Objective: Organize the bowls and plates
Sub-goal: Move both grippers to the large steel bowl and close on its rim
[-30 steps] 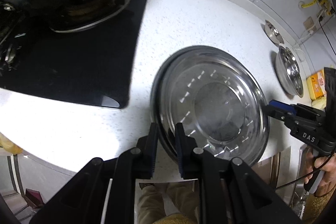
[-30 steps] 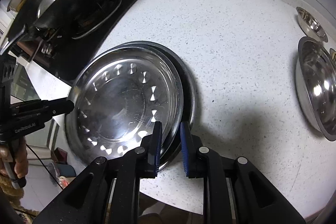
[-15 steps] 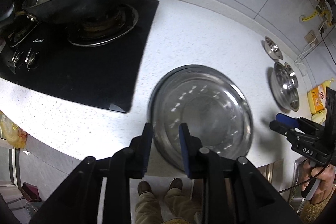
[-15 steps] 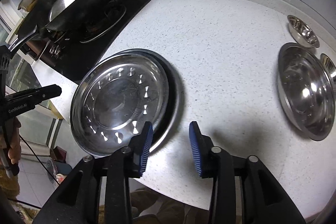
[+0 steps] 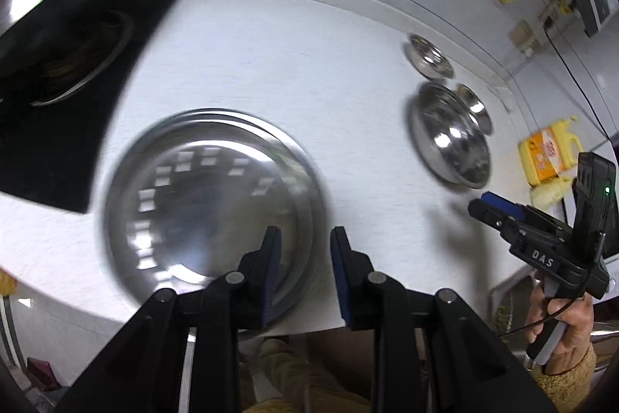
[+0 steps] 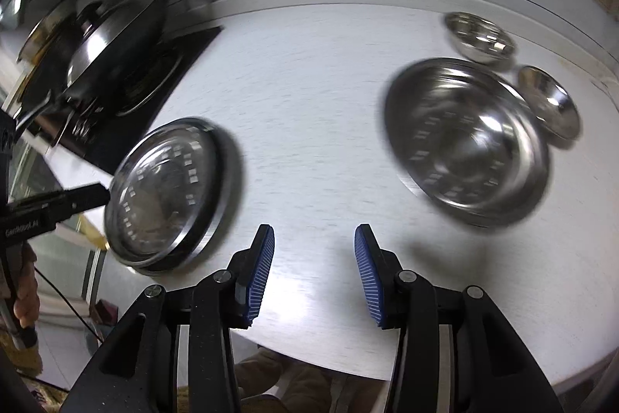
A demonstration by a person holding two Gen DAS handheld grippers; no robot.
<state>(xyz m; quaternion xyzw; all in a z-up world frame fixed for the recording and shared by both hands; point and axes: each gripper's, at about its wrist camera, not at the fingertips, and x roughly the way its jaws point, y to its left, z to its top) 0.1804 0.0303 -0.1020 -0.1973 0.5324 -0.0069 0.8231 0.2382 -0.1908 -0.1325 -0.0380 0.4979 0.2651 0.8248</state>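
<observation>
Both tongs released, plates stacked, bowls waiting

Left wrist view: the left tongs (image 5: 302,271) hang spread and empty over the near rim of the stacked plates (image 5: 211,196) on the counter (image 5: 271,64), probably nested to save room; the large bowl (image 5: 450,138) sits well apart from the stack, away from the stove (image 5: 58,72).
Right wrist view: the right tongs (image 6: 314,273) gape empty between the stack (image 6: 170,188) and the bowl (image 6: 466,142), with two small bowls (image 6: 479,37) just behind it.
</observation>
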